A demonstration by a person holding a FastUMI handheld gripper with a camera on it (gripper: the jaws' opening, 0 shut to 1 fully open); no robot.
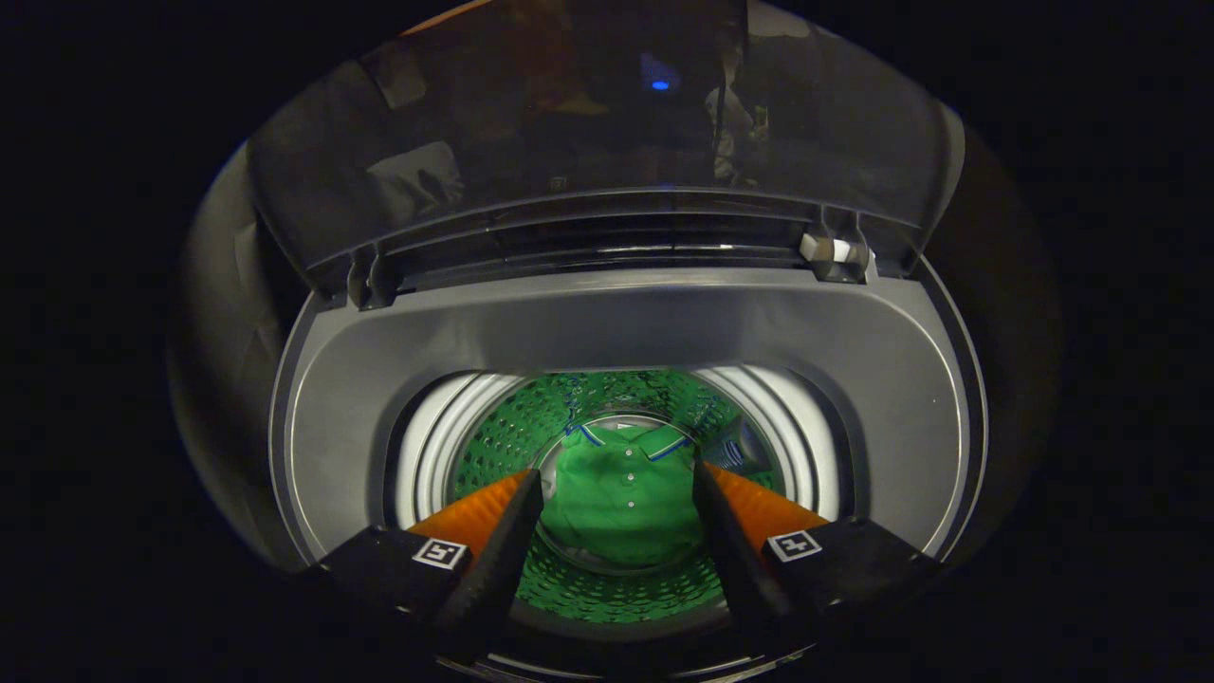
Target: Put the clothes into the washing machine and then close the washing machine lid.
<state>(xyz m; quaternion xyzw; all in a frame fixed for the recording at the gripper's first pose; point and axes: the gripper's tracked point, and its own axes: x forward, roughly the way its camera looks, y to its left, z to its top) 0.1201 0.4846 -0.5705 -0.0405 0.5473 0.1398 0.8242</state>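
Looking down into the washer (882, 417), lid (588, 123) raised behind the opening. Green shirt (621, 498) flat at the bottom of the drum (493, 441), buttons up. Gripper (616, 479) above it, fingers (517, 517) spread, gripping nothing.

dim booth, surroundings dark; light falls only inside, walls lost in shadow.

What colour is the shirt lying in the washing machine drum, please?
Green, with a blue-trimmed collar: the shirt shows best in the gripper view, beyond the open gripper.
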